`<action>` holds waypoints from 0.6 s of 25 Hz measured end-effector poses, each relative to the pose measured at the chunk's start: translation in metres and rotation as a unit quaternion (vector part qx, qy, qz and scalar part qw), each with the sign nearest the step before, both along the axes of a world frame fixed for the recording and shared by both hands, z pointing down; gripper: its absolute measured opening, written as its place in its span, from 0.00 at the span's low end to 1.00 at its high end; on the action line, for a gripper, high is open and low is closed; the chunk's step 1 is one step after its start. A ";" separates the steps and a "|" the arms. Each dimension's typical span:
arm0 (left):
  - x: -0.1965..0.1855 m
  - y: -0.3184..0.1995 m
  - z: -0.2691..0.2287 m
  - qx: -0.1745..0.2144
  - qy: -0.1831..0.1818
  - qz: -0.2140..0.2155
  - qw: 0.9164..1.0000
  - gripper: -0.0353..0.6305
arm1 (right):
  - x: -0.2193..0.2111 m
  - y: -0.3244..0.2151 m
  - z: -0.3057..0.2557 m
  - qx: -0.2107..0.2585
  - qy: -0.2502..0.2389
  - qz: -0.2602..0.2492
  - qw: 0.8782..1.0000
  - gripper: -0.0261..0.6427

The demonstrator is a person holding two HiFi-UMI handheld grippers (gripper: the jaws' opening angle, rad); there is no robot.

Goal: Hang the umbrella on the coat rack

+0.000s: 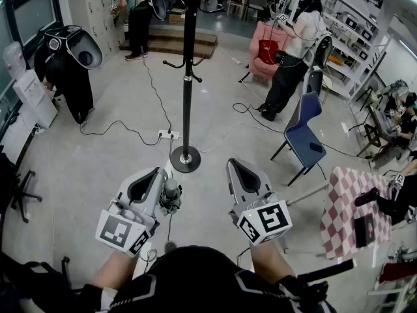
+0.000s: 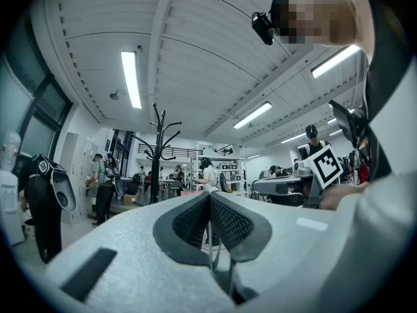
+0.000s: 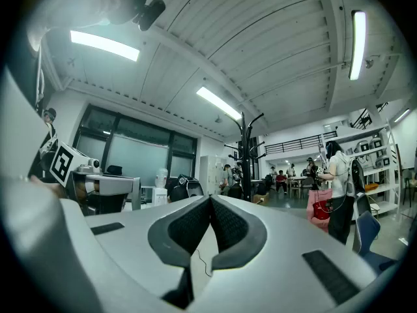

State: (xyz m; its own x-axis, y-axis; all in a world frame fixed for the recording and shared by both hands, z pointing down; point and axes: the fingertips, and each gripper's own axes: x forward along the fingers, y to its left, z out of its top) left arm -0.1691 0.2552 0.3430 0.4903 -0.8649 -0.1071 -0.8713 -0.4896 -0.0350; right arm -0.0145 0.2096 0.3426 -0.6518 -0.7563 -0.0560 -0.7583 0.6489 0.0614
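Low in the frame, the left gripper (image 1: 156, 175) has its jaws pressed together on nothing, and the right gripper (image 1: 238, 167) is the same story: pads meeting, nothing held. Just beside the left one's tip a small grey object (image 1: 171, 197) sits on the floor (image 1: 111, 168); whether that is the umbrella is too unclear to say. Farther up, centre frame, the coat rack (image 1: 187, 77) stands with the hooks that show bare — its top runs off the upper edge. By the look of it, pick-up and hanging are both left to do.
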 end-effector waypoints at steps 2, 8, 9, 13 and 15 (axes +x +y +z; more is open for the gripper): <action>-0.002 -0.001 -0.001 0.000 0.002 0.000 1.000 0.07 | -0.002 -0.001 0.000 -0.001 0.000 0.001 1.000 0.05; -0.006 0.001 -0.004 0.001 0.003 0.004 1.000 0.07 | -0.009 0.001 -0.002 0.000 0.002 0.003 1.000 0.05; -0.006 0.001 -0.004 0.001 0.003 0.006 1.000 0.07 | -0.009 0.002 -0.002 0.000 0.002 0.004 1.000 0.05; -0.005 0.004 -0.006 0.003 0.005 0.015 1.000 0.07 | -0.011 0.005 -0.001 -0.008 -0.013 0.005 1.000 0.05; -0.004 0.003 -0.007 0.005 0.006 0.021 1.000 0.07 | -0.012 0.006 0.000 -0.013 -0.023 0.003 1.000 0.05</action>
